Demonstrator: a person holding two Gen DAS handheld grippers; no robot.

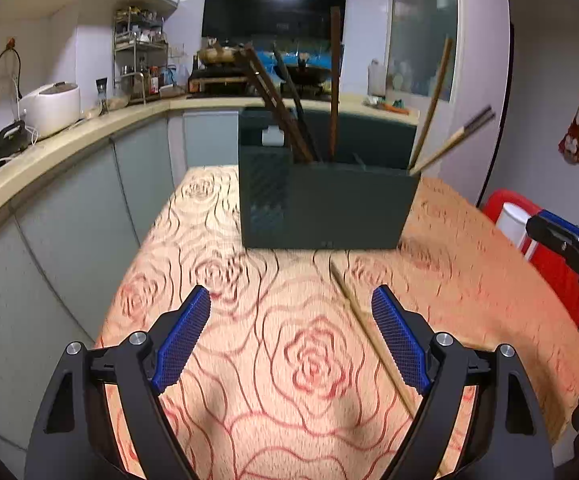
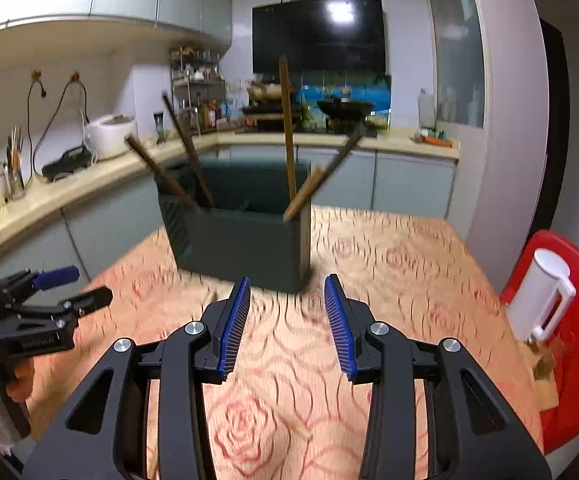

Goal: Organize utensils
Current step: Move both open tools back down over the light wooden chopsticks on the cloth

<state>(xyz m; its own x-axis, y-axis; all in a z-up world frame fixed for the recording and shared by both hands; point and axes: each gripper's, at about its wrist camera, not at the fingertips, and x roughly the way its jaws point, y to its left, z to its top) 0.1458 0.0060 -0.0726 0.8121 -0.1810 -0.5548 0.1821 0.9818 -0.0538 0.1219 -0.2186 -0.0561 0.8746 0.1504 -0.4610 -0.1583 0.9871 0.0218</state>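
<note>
- Chopstick (image 1: pixel 363 330) lies flat on the table (image 1: pixel 249 360), long axis running from the holder (image 1: pixel 329 208) toward the camera, beside the right pad.
- Left gripper (image 1: pixel 291 338) gapes wide, empty.
- Right gripper (image 2: pixel 287 322) half-spread, empty.

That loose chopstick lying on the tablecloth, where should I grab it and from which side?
Take the chopstick near its middle, from above, probably with the open left gripper. It lies flat on the table, running diagonally toward the holder, so the fingers should straddle it crosswise.
</note>
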